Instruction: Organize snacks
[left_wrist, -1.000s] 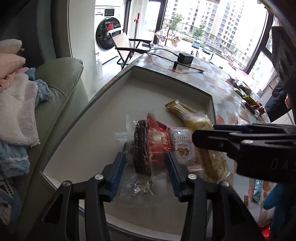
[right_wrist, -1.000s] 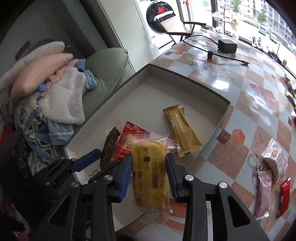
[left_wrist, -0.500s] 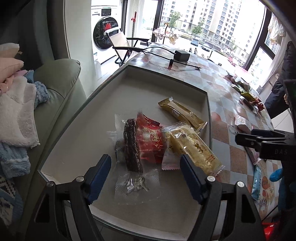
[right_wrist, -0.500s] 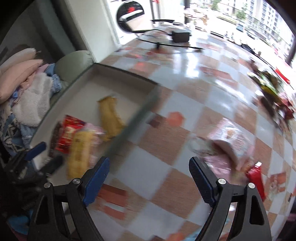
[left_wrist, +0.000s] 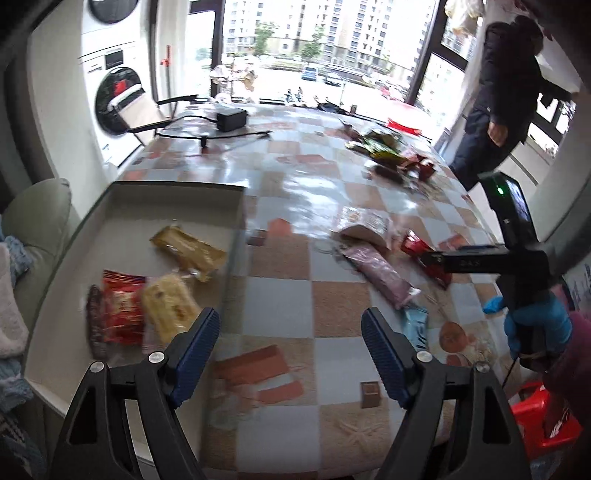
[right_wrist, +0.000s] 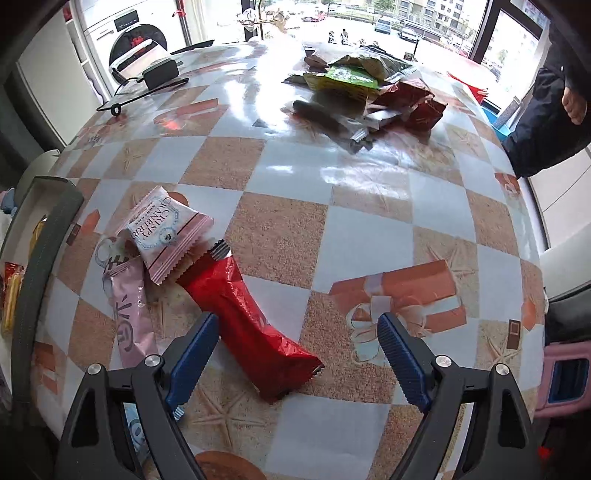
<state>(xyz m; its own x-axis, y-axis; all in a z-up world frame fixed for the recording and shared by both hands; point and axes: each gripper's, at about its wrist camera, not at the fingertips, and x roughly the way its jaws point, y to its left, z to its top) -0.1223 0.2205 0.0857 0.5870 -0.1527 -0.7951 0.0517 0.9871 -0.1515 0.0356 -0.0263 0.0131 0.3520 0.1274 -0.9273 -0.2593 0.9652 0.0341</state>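
A shallow grey tray (left_wrist: 177, 186) at the table's left end holds a gold packet (left_wrist: 188, 253), a yellow cake packet (left_wrist: 170, 306), a red packet (left_wrist: 120, 310) and a dark sausage pack (left_wrist: 94, 321). My left gripper (left_wrist: 290, 317) hangs over bare tablecloth just right of the tray, its jaws opening with nothing between them. My right gripper (right_wrist: 298, 319) stands open above a long red packet (right_wrist: 247, 317), whose end lies between the fingers untouched. A pink cranberry packet (right_wrist: 166, 232) and a long pink packet (right_wrist: 133, 314) lie beside it.
A pile of snack bags (right_wrist: 369, 85) sits at the far side of the checked table. A power adapter (left_wrist: 231, 120) with its cable lies far left. A person in dark clothes (left_wrist: 506, 92) stands at the right. Towels on a sofa (left_wrist: 33, 221) border the tray.
Both grippers let go of their packets in the tray, opened wide and swung right. The left is now over the tablecloth, the right over the loose snacks.
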